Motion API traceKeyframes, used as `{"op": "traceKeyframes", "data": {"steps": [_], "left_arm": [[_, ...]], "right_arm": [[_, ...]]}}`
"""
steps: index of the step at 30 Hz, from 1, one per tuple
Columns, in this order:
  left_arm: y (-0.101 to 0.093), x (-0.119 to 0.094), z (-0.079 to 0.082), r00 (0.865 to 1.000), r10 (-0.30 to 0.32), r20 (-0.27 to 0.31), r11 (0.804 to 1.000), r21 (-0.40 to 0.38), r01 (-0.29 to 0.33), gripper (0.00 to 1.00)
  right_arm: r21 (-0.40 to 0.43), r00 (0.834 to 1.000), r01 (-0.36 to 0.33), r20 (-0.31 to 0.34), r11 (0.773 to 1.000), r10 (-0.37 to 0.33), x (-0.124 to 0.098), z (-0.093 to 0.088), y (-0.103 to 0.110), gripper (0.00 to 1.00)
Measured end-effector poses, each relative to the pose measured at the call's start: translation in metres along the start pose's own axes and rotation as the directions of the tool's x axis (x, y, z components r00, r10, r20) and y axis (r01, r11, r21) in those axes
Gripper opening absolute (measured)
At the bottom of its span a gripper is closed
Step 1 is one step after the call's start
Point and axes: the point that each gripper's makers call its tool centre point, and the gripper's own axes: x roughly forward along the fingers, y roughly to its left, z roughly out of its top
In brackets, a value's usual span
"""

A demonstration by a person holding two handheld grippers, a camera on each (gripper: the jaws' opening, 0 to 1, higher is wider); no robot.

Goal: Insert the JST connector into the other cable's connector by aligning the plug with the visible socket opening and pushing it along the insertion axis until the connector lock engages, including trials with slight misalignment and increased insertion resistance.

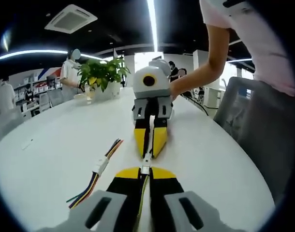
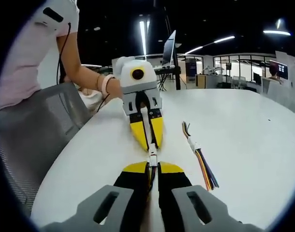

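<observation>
My left gripper (image 1: pixel 145 170) rises from the bottom of the left gripper view, jaws shut on a cable whose white JST connector (image 1: pixel 146 163) sticks out past the yellow tips. Facing it tip to tip is my right gripper (image 1: pixel 148 154), shut on the other cable. In the right gripper view, my right gripper (image 2: pixel 153 167) is shut at the bottom and the left gripper (image 2: pixel 151 146) points back at it. The white connector (image 2: pixel 152 156) bridges the small gap between them. I cannot tell if the two halves are fully seated.
A spare joined cable with coloured wires (image 1: pixel 100 166) (image 2: pixel 197 147) lies on the white table (image 1: pixel 51 145) beside the grippers. A potted plant (image 1: pixel 101 75) stands at the far end. A grey chair (image 2: pixel 46 125) and the person's arm (image 1: pixel 205 72) are close by.
</observation>
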Motion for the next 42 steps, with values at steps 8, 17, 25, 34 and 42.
{"op": "traceKeyframes", "data": {"steps": [8, 17, 25, 34, 42], "left_arm": [[-0.002, 0.002, -0.002, 1.000, -0.011, -0.018, 1.000, 0.006, 0.011, 0.00], [-0.001, 0.003, -0.002, 1.000, -0.011, -0.024, 1.000, 0.009, 0.011, 0.00], [-0.003, 0.004, 0.001, 1.000, -0.023, -0.019, 1.000, 0.016, 0.024, 0.00], [0.002, 0.001, 0.006, 0.999, -0.018, 0.041, 1.000, -0.022, 0.018, 0.00], [0.003, 0.000, 0.004, 0.998, -0.015, 0.064, 0.998, -0.065, 0.020, 0.00]], "right_arm": [[-0.008, 1.000, -0.010, -0.014, 1.000, 0.010, 0.001, 0.000, 0.002, 0.04], [-0.003, 1.000, -0.009, -0.029, 1.000, 0.009, 0.002, -0.002, 0.000, 0.04], [-0.013, 0.999, -0.015, -0.043, 1.000, 0.015, 0.004, -0.003, 0.003, 0.04], [0.013, 0.999, -0.010, 0.031, 1.000, 0.009, 0.002, 0.006, -0.001, 0.04], [0.052, 0.997, -0.014, 0.072, 0.999, 0.010, 0.006, 0.008, -0.002, 0.04]]}}
